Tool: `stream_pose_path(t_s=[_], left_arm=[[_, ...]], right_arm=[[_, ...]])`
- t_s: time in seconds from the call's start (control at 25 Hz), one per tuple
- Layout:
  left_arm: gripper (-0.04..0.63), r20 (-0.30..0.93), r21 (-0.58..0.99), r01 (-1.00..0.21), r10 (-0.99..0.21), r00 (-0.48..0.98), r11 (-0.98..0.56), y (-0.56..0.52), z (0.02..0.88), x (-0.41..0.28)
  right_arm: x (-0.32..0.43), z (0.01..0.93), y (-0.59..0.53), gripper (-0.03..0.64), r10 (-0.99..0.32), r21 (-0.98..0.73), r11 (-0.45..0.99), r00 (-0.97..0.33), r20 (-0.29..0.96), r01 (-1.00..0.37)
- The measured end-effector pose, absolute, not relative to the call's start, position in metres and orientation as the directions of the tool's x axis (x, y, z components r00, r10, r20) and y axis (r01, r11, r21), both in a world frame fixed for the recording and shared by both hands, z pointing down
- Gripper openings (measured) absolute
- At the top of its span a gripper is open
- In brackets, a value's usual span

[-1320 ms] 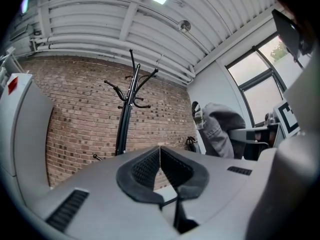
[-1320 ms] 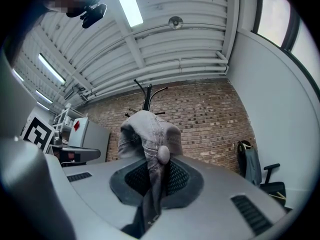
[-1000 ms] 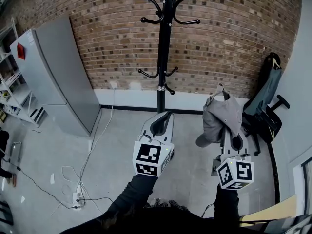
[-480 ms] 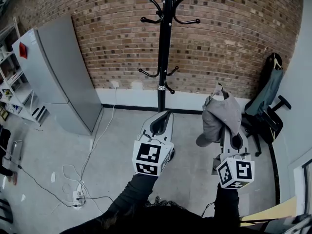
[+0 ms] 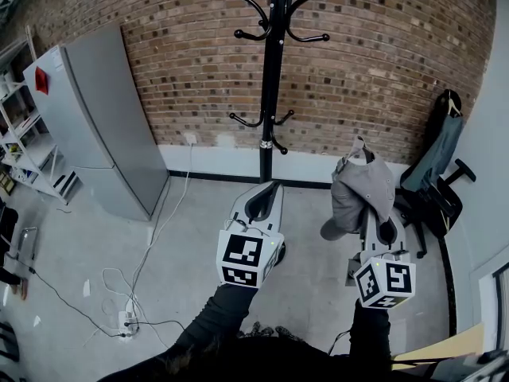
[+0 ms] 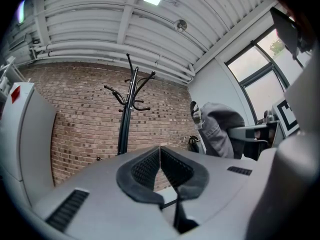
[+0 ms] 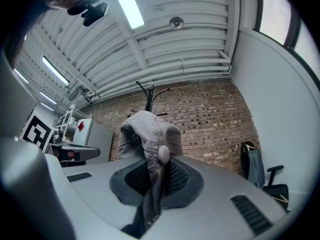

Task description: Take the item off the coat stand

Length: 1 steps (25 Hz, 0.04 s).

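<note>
At lower centre, the left tool (image 5: 266,196) has its ribbed black pads closed together on nothing. At lower right, the right tool (image 5: 375,223) pinches a soft, drooping grey fabric cap (image 5: 359,189). The cap is clear of the slim black metal coat stand (image 5: 270,78) at upper centre.

The cap (image 5: 362,185) is made of soft grey cloth with stitched seams. The coat stand (image 5: 270,78) is finished in smooth black metal, and the wall (image 5: 398,46) is laid in rough brick.
</note>
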State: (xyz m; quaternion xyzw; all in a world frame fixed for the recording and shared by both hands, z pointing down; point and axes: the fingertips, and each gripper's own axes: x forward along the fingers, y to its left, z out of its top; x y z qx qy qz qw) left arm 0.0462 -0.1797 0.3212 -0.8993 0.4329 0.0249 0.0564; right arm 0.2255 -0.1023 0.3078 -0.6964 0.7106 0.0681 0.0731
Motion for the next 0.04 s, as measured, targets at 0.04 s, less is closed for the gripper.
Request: stream_pose_path(t_s=[0.04], left_arm=[[0.014, -0.094, -0.080, -0.782, -0.777, 0.623, -0.618, -0.1796, 0.3207, 0.0450]], right_arm=[[0.2244, 0.3072, -0.1022, 0.025, -0.980, -0.005, 0.022, -0.021, -0.199, -1.000]])
